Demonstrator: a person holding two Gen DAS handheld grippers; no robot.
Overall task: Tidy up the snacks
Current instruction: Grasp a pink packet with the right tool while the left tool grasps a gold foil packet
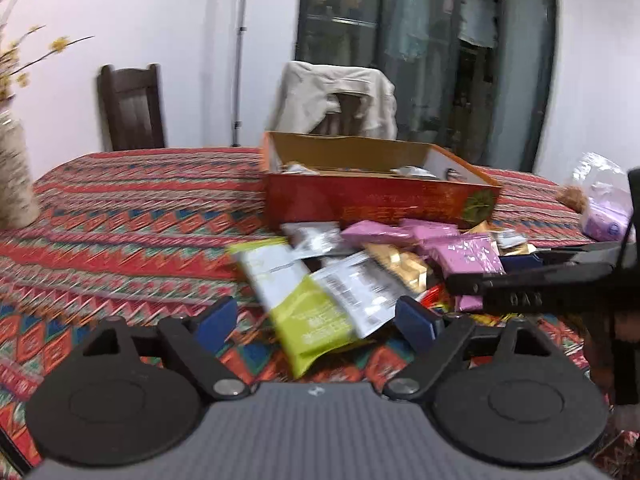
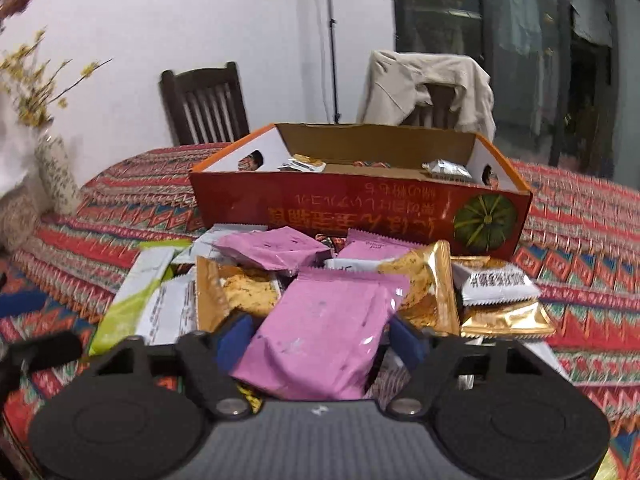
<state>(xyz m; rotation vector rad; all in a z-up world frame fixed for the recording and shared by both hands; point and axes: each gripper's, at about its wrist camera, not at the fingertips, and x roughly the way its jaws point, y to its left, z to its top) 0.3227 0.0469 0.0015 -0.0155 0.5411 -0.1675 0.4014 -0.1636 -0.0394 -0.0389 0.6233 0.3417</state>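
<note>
**Pink packet sits between my right claw's pads, box dead ahead**

Pink and glossy, the packet (image 2: 320,332) lies squarely between the blue pads (image 2: 236,340) of my right claw (image 2: 320,340), its long axis running away from me toward the box (image 2: 360,204). The jaws stand partly drawn in and bracket its sides; whether the pads actually press on the wrapper I cannot tell from this view, since the packet bulges over both of them. It sits on top of the snack pile (image 2: 424,280), with gold packets just beside and behind it and a second pink one farther back.

The box stands just beyond the pile, open-topped, its long red wall facing me, a few wrapped snacks already lying inside. My judgement: once the grip is sure, the move is a short lift and carry straight forward over that near wall.

My left claw (image 1: 316,320) is spread wide and grasps nothing. A green-and-white packet (image 1: 296,300) lies between its pads without touching either, slanting from upper left to lower right, so its long axis crosses the jaw line at an angle. From the left wrist view, my right claw reaches in from the right edge over the pile, nearer the pink packets than the left one is. The left is nearer the green packet, and would need a roll to square up on it.
</note>
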